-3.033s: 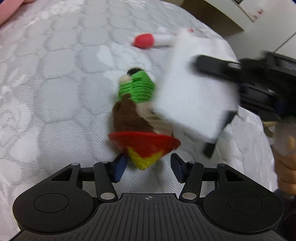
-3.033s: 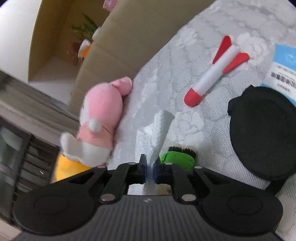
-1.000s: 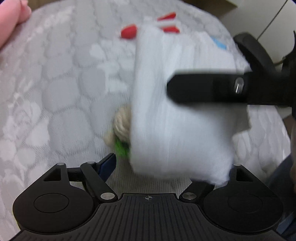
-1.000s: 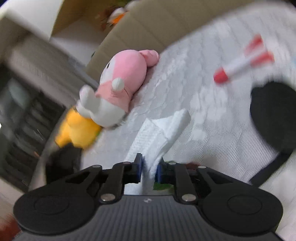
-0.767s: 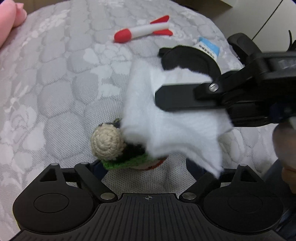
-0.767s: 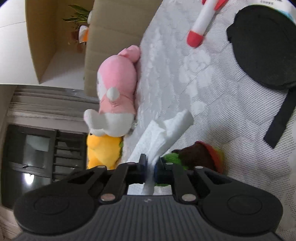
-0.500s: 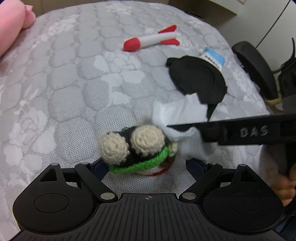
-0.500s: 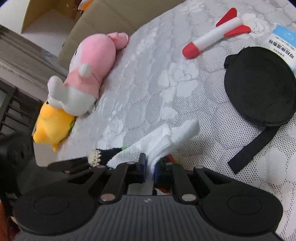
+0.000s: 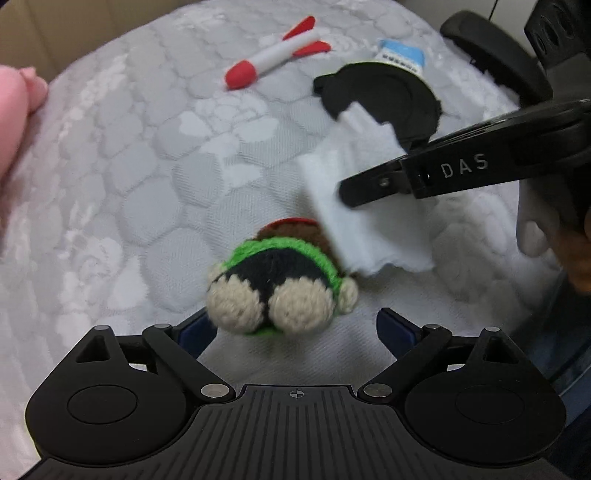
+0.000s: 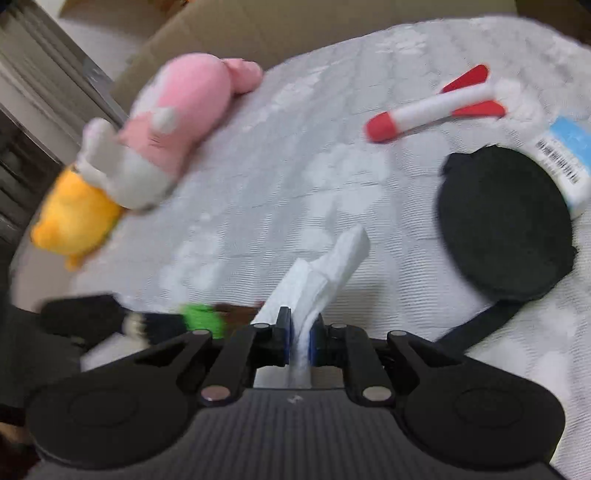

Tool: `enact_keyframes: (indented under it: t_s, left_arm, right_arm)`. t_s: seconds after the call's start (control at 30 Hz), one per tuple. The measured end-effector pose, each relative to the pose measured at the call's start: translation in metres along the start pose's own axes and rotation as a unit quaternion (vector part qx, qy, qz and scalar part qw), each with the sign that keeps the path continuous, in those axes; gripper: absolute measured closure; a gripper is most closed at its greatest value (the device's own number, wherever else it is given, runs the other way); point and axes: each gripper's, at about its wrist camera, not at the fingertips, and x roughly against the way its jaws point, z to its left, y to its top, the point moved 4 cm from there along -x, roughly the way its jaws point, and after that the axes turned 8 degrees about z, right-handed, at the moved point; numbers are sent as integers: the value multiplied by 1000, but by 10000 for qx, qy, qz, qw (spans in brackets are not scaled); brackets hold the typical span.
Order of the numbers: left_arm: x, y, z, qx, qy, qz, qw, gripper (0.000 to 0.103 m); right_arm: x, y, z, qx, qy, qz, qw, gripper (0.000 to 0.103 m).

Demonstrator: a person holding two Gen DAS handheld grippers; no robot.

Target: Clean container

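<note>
A crocheted toy (image 9: 280,284) in green, black, brown and cream lies on the grey quilted bed. It sits between the fingers of my left gripper (image 9: 295,332), which is open around it with a gap on the right side. My right gripper (image 10: 299,339) is shut on a white paper towel (image 10: 325,273). In the left wrist view the towel (image 9: 362,214) hangs against the toy's far right side, with the right gripper's finger (image 9: 424,177) reaching in from the right. The toy also shows low left in the right wrist view (image 10: 199,317).
A red and white toy rocket (image 9: 273,55), a round black pad with a strap (image 10: 502,229) and a blue and white packet (image 10: 565,155) lie further back. A pink plush (image 10: 177,122) and an orange plush (image 10: 70,218) lie at the left. A cardboard box wall (image 10: 295,26) stands behind the bed.
The toy has turned between my left fingers, its cream feet now face the camera. My right gripper has swung the towel from over the toy to its right side.
</note>
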Motion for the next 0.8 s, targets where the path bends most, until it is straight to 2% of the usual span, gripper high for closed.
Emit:
enact_keyframes:
  t_s: [0.07, 0.17, 0.3, 0.33, 0.5, 0.67, 0.8]
  left_arm:
    - [8, 2, 6, 1, 103, -91, 9999, 6]
    - [23, 8, 15, -10, 189, -250, 9995, 4]
    - [33, 19, 23, -201, 547, -351, 9977, 3]
    - [31, 21, 22, -283, 574, -336, 9974, 2]
    - [-13, 19, 5, -920, 312, 349, 9947, 2]
    - [-62, 12, -8, -1117, 238, 875, 9896, 2]
    - [-71, 6, -19, -1235, 547, 740, 9881, 1]
  right_arm:
    - [-5, 0, -4, -112, 144, 145, 9997, 91]
    - [-16, -3, 3, -213, 648, 413, 9968, 91]
    - [-28, -10, 13, -397, 1354, 741, 9872, 91]
    - [-30, -10, 14, -436, 1380, 781, 9864, 91]
    - [-26, -5, 10, -67, 434, 480, 9979, 91]
    - [-20, 0, -6, -519, 715, 337, 9955, 91]
    - [-13, 4, -12, -491, 553, 142, 9972, 91]
